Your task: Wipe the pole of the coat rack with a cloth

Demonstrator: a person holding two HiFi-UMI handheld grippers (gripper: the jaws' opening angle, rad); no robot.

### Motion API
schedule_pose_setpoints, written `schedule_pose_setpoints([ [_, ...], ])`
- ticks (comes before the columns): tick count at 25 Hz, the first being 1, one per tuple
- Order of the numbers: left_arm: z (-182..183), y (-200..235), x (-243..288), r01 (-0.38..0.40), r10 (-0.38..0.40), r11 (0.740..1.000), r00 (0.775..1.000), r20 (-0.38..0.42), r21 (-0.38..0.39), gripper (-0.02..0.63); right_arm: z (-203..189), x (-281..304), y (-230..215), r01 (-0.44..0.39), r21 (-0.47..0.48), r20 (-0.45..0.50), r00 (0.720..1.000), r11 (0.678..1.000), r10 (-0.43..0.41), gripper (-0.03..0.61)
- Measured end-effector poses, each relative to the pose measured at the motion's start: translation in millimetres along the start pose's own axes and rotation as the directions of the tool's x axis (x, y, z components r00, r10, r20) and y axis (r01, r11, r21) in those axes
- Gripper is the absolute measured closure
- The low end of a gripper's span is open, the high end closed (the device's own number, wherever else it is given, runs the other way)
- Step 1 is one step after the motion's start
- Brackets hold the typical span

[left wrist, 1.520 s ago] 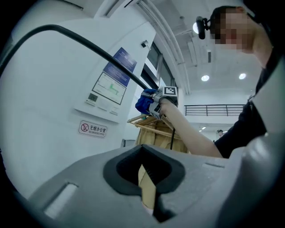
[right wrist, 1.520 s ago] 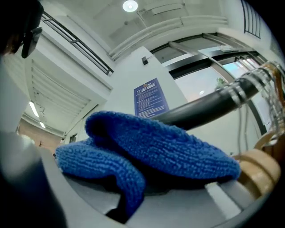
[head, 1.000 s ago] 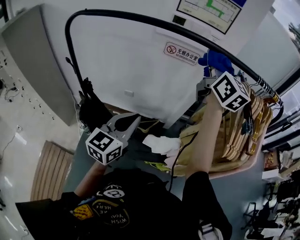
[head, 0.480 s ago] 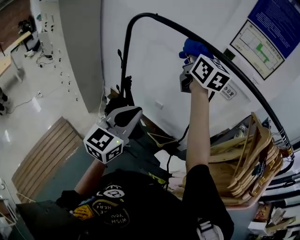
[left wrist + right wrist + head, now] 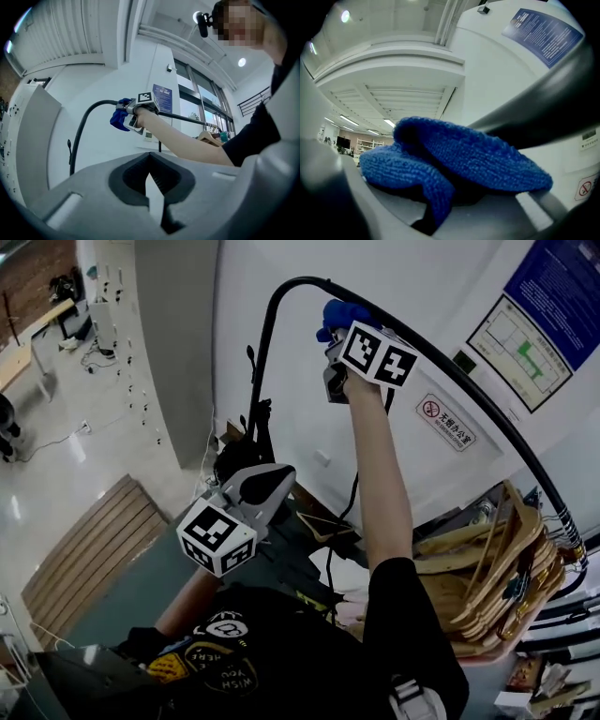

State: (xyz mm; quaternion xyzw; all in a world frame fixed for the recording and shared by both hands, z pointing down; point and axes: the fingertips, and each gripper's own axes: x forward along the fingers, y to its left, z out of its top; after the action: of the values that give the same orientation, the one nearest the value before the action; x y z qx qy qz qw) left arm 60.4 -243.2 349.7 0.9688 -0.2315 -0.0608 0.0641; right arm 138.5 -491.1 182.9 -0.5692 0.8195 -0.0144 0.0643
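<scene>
A no-smoking sign (image 5: 444, 422) reading 无烟办公室 hung just below the pole (image 5: 265, 352); the black shirt (image 5: 225, 667), lower still, read "WISH YOU".

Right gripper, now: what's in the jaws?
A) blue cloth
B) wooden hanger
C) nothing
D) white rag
A: the right gripper is shut on a blue cloth, which bunches out between its jaws and is held up at the black pole.
</scene>
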Motion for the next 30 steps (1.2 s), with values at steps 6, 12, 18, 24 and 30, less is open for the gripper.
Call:
schedule_pose_setpoints([
  [6,-19,-28,43,0.157,-0.158,0.987,0.986,-0.055,-0.02,0.615,19,-112,-57,0.143,-0.029,0.064,0.988,0.989,-0.141,0.554],
  [12,-33,-115,96,0.419,-0.422,0.907,0.903,-0.079,-0.05,0.615,39,-257,-108,0.352,-0.08,0.093,0.934,0.932,-0.345,0.554],
  [18,-50,-174,112,0.559,-0.565,0.825,0.82,-0.097,-0.08,0.615,57,-384,-162,0.566,-0.031,0.161,0.817,0.824,-0.554,0.554],
  [24,-59,-179,111,0.563,-0.569,0.823,0.815,-0.112,-0.08,0.615,61,-417,-176,0.638,-0.011,0.197,0.756,0.77,-0.624,0.555],
  [30,-56,-134,97,0.436,-0.442,0.897,0.891,-0.107,-0.075,0.615,53,-353,-162,0.539,-0.013,0.192,0.828,0.842,-0.527,0.555],
])
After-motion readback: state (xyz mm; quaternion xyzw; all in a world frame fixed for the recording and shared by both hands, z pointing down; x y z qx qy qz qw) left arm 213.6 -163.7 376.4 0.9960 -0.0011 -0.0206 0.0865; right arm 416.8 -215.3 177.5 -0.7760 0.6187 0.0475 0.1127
